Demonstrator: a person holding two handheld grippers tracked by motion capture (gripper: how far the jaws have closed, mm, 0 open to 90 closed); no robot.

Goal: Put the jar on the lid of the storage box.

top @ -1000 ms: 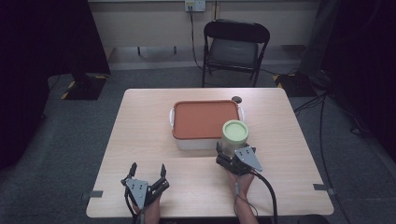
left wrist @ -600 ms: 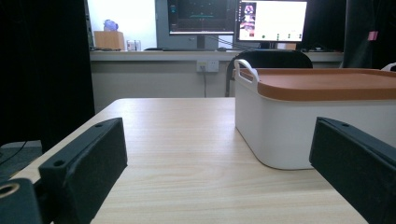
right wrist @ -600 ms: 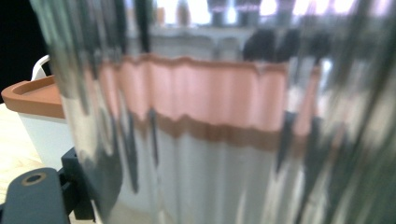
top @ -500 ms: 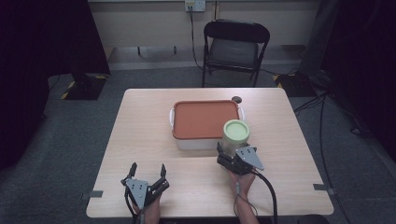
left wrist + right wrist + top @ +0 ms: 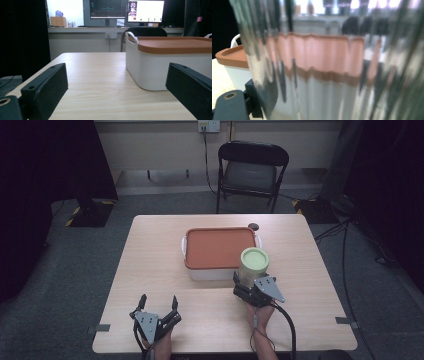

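Right gripper fingers are clamping the ribbed clear glass jar with pale green lid, just beside the orange-lidded white plastic box; left gripper fingers are resting spread wide, empty, on the wooden desk.

The left gripper rests low near the table's front edge, jaws spread wide. The right gripper is held upright, jaws clamped on something.
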